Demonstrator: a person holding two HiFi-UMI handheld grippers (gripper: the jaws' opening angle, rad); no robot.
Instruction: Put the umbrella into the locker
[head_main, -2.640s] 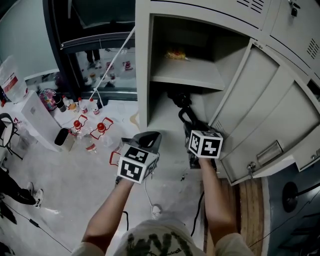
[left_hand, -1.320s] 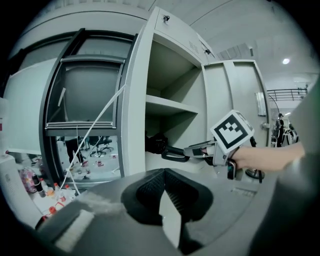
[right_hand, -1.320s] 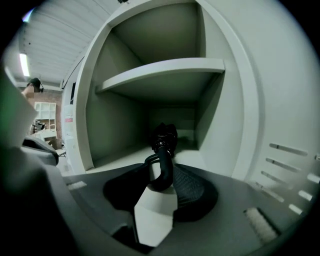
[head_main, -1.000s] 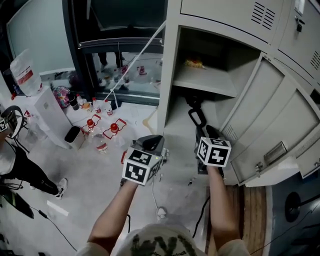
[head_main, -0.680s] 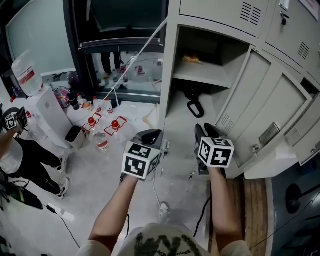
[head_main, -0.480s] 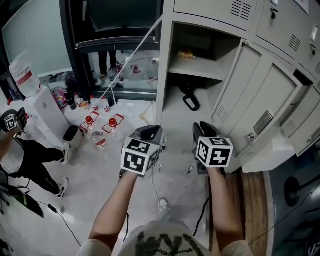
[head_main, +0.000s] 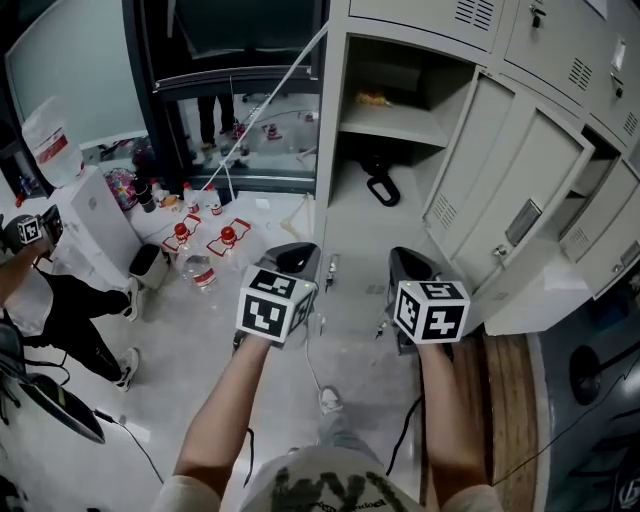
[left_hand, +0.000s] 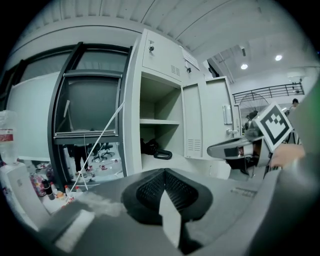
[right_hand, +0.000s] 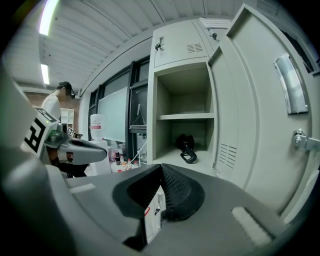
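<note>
The black umbrella (head_main: 378, 186) lies in the lower compartment of the open grey locker (head_main: 334, 120), its loop handle toward the front. It also shows in the left gripper view as the umbrella (left_hand: 153, 149) and in the right gripper view as the umbrella (right_hand: 186, 148). Both grippers hover over the floor in front of the locker, well short of it. My left gripper (head_main: 296, 258) is shut and empty, its pads (left_hand: 150, 187) meeting. My right gripper (head_main: 404, 264) has just been closing with nothing between its jaws and now stands shut (right_hand: 161, 169).
The locker door (head_main: 520, 205) stands swung open at the right. A small yellow item (head_main: 372, 98) lies on the upper shelf. Red-capped water bottles (head_main: 205, 250) stand on the floor at left beside a white unit (head_main: 90, 225) and a person (head_main: 45, 300). A cable (head_main: 318, 385) trails below.
Both grippers have drawn back from the locker toward me. The right gripper, earlier at the umbrella's handle, is now apart from it, and the umbrella stays in the lower compartment.
</note>
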